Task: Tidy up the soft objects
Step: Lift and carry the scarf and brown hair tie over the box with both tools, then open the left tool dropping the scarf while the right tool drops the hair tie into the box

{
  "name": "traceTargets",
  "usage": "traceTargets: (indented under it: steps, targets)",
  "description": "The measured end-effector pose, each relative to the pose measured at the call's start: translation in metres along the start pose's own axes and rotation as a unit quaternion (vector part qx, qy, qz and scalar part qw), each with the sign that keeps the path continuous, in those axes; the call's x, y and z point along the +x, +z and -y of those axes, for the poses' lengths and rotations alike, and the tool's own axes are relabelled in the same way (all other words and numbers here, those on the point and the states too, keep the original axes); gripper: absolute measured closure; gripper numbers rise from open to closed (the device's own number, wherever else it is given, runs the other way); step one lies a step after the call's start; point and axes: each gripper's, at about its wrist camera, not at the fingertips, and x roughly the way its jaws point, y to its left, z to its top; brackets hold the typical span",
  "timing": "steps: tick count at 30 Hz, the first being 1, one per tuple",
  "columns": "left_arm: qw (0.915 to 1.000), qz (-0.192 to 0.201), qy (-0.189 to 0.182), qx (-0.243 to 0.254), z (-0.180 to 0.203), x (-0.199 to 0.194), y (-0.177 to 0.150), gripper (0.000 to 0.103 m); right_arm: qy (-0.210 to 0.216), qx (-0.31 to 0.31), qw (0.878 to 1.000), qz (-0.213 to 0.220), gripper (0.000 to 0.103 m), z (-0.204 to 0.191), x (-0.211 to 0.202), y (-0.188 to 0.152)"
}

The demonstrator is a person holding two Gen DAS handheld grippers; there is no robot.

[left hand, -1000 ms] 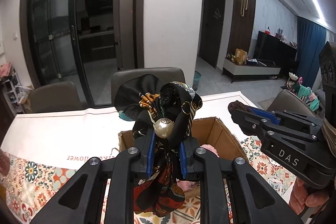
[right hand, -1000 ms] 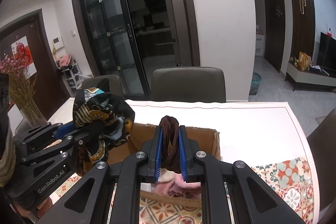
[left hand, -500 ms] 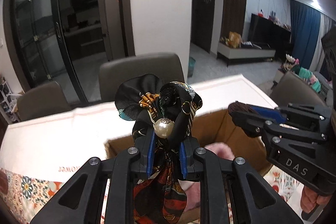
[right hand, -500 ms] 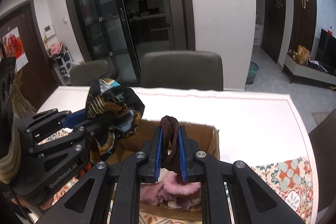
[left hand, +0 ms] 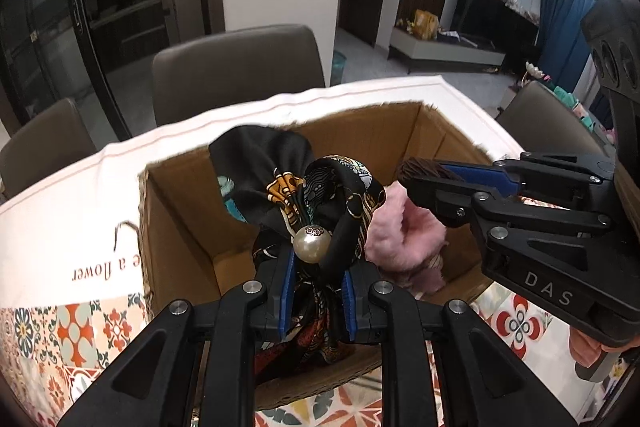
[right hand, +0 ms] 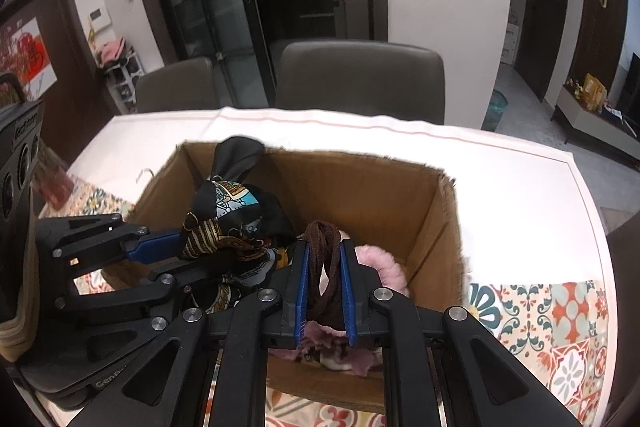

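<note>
Hanging over the open cardboard box (left hand: 404,135), both jaws stay clamped: left gripper (left hand: 316,291) on the patterned scarf (left hand: 320,195), right gripper (right hand: 325,291) on the brown hair tie (right hand: 322,239), the box's hollow directly below.

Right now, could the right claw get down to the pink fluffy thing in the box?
Probably not to grasp it: the right claw is shut on a brown hair tie. The way itself looks free, since the cardboard box is open-topped and the pink fluffy thing lies just beneath.

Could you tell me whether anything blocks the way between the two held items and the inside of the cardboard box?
Nothing visible does: the patterned scarf and brown hair tie hang over the open cardboard box, above a pink fluffy item.
</note>
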Motion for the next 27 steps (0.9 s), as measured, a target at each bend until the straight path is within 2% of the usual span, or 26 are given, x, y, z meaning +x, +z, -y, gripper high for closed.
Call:
traceTargets:
  steps: [9, 22, 25, 27]
  targets:
    - [0.9995, -0.028, 0.010, -0.010, 0.001, 0.003, -0.007, 0.079, 0.006, -0.003, 0.999, -0.037, 0.087, 0.001, 0.017, -0.006]
    - [0.9951, -0.091, -0.022, -0.032, -0.001, 0.010, -0.003, 0.079, 0.013, 0.000, 0.998, -0.057, 0.087, -0.001, 0.019, -0.007]
    - [0.9902, -0.127, -0.034, -0.047, -0.004, 0.017, -0.001, 0.079, 0.017, 0.005, 0.998, -0.065, 0.087, 0.000, 0.022, -0.005]
    - [0.9892, -0.131, -0.039, -0.053, -0.005, 0.017, 0.001, 0.079, 0.018, 0.006, 0.998, -0.068, 0.087, -0.002, 0.023, -0.005]
